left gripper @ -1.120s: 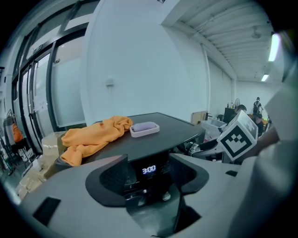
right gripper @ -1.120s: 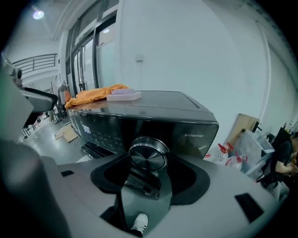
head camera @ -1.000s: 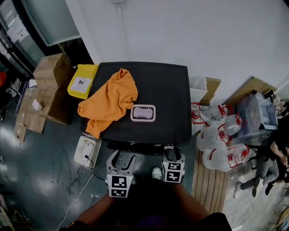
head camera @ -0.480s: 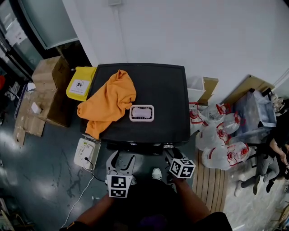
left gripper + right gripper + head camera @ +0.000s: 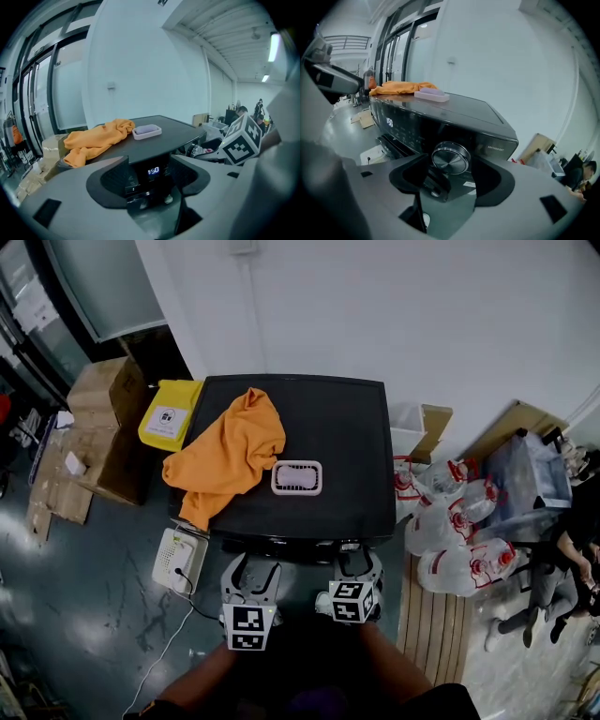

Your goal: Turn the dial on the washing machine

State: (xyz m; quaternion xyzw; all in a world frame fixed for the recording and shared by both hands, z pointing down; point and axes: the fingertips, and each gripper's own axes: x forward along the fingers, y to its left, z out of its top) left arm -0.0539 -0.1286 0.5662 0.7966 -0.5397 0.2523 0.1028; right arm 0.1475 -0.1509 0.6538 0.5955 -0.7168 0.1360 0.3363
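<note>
On washer top (image 5: 347, 446) — obstacles: orange cloth (image 5: 225, 451), tray (image 5: 297, 477)

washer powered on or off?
On. The washing machine's display is lit, with bright digits glowing on the front panel in the left gripper view.

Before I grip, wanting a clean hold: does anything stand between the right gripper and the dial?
Nothing visible does. The right gripper has just been opening its jaws, and the dial shows bare between them.
</note>
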